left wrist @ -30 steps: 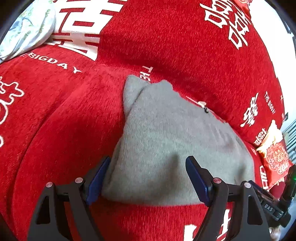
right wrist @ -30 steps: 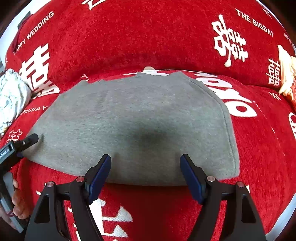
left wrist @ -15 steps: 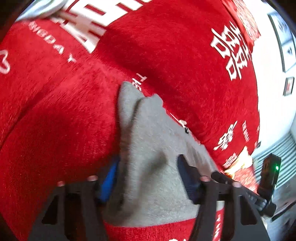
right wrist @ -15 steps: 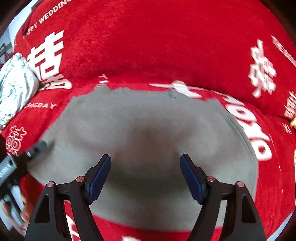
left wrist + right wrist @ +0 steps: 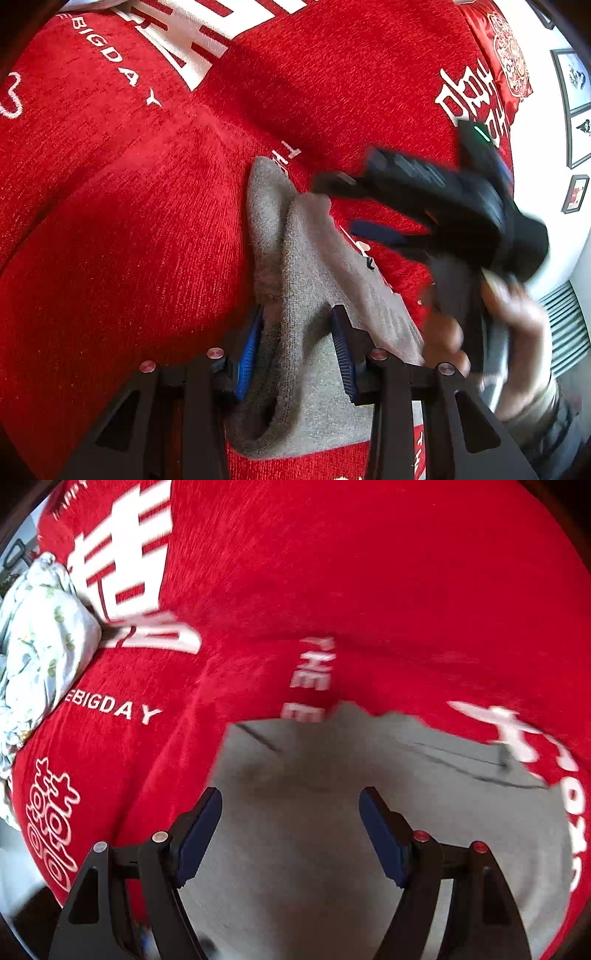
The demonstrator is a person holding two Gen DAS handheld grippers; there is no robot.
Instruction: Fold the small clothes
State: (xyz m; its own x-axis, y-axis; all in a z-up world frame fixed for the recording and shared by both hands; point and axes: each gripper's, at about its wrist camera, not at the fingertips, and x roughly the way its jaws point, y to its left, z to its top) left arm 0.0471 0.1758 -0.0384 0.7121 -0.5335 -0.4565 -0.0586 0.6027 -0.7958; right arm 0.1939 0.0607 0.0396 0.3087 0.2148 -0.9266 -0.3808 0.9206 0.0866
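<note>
A small grey knit garment (image 5: 314, 288) lies on a red sofa cover. In the left wrist view my left gripper (image 5: 297, 350) is closed on a bunched fold of its near edge and lifts it. The right gripper (image 5: 373, 206) shows there too, blurred, open, above the garment's far side with a hand behind it. In the right wrist view the garment (image 5: 369, 775) lies flat below my right gripper (image 5: 291, 830), which is open and empty just over it.
The red sofa cover (image 5: 332, 572) with white lettering fills both views. A pale floral bundle of cloth (image 5: 40, 635) lies at the far left. Framed pictures (image 5: 576, 107) hang on the white wall at the right.
My left gripper has closed on the garment's edge and bunched it upward. My right gripper has swung left over the garment and stays open.
</note>
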